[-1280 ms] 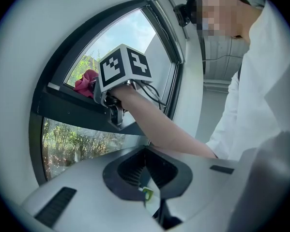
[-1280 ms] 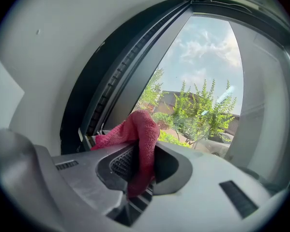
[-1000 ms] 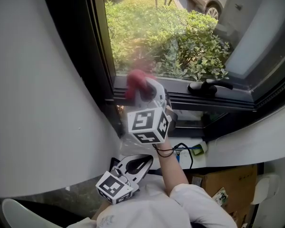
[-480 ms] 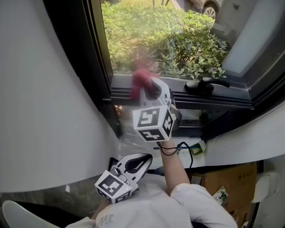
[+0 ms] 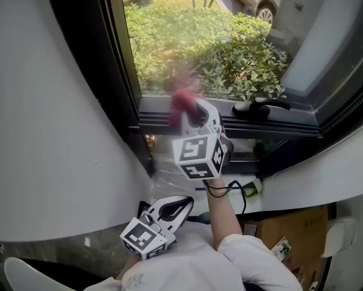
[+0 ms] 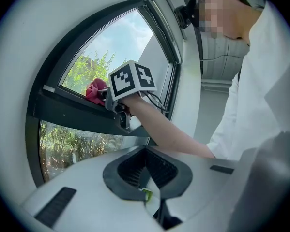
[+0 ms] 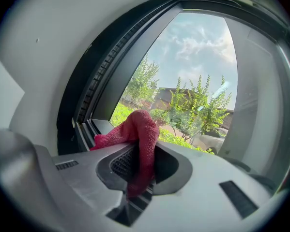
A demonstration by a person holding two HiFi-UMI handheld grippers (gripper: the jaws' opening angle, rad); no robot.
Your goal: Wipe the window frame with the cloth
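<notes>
A red cloth (image 5: 181, 99) is pinched in my right gripper (image 5: 188, 109), which is shut on it and presses it against the dark lower window frame (image 5: 272, 128), left of the window handle (image 5: 257, 107). In the right gripper view the cloth (image 7: 144, 132) bulges up out of the jaws of the right gripper (image 7: 141, 175) and drapes toward the frame rail (image 7: 89, 129). My left gripper (image 5: 189, 202) hangs low by the person's torso, shut with nothing in it. The left gripper view shows its closed jaws (image 6: 147, 187), with the cloth (image 6: 94, 90) and the right gripper's marker cube (image 6: 131, 79) up at the frame.
A curved white wall (image 5: 48, 132) stands close on the left. Right of the cloth, the open sash (image 5: 345, 59) angles in. Below the frame are a black cable (image 5: 234, 190) and a cardboard box (image 5: 290, 232). Bushes (image 5: 229, 53) lie outside the glass.
My right gripper has slid the cloth a little to the right along the lower frame, nearer the handle. The left gripper has stayed where it was.
</notes>
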